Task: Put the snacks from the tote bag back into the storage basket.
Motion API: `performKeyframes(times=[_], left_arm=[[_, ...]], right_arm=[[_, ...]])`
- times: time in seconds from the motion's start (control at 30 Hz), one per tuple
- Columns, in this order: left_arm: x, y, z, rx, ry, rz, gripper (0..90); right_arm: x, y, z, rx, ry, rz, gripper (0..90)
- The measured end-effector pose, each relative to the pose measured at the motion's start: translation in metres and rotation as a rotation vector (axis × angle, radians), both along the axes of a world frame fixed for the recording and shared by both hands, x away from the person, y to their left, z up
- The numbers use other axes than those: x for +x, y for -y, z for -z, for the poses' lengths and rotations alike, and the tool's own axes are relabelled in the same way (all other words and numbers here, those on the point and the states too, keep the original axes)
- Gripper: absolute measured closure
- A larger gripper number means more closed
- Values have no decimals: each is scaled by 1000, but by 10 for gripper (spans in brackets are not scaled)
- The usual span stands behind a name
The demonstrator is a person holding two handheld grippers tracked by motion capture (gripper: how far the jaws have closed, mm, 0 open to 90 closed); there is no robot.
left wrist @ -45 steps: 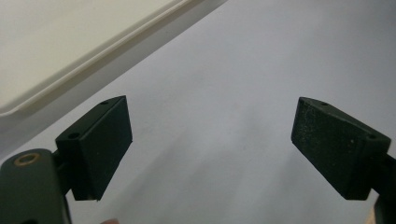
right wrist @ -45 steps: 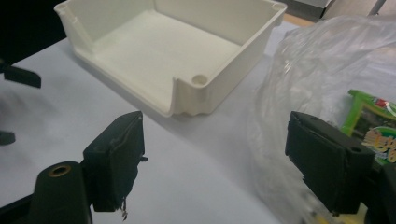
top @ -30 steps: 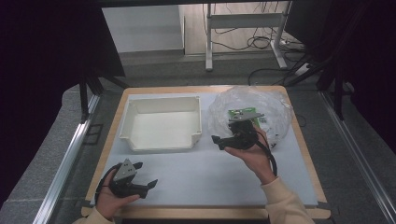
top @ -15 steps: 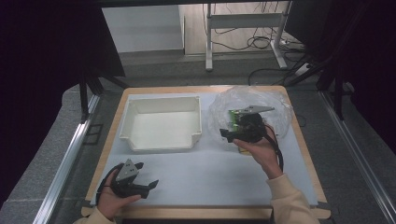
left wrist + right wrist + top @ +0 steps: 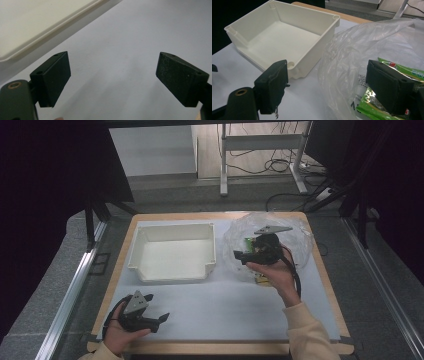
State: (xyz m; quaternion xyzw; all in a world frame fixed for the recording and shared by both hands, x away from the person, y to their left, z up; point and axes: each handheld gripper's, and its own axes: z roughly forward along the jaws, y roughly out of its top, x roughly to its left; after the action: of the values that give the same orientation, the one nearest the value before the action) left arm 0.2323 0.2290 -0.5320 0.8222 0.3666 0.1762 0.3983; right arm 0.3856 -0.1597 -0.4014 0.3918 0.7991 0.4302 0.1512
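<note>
— Where are we in the job?

— We're at the reach. Our right gripper (image 5: 240, 256) sits at the near-left edge of the clear plastic bag (image 5: 295, 237) on the right half of the counter (image 5: 220, 305), with its fingers (image 5: 273, 86) spread wide and nothing between them. In the right gripper view the green snack packets (image 5: 372, 106) lie inside the bag, just under and behind the right-hand finger, with a fold of film partly over them.

— And the other hand?

— Our left gripper (image 5: 159, 319) rests low at the near-left corner of the counter, fingers (image 5: 52, 75) also wide apart over the bare white surface, holding nothing. It is well apart from the bag.

— So what do we judge comes next?

— Getting a packet out, we think, and the empty white bin (image 5: 172, 270) just left of the bag looks like the place for it. The fingers need to go down past the loose film so they pinch a packet edge and not plastic alone.

— Any catch?

— The bag is light and unheld; it may drag along. We could bring the left gripper over to pin it.
</note>
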Motion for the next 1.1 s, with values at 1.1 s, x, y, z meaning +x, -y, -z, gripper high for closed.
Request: performKeyframes(times=[1.1], left_arm=[[0,1,0,3,0,2,126]], right_arm=[[44,36,4,6,-24,128,190]])
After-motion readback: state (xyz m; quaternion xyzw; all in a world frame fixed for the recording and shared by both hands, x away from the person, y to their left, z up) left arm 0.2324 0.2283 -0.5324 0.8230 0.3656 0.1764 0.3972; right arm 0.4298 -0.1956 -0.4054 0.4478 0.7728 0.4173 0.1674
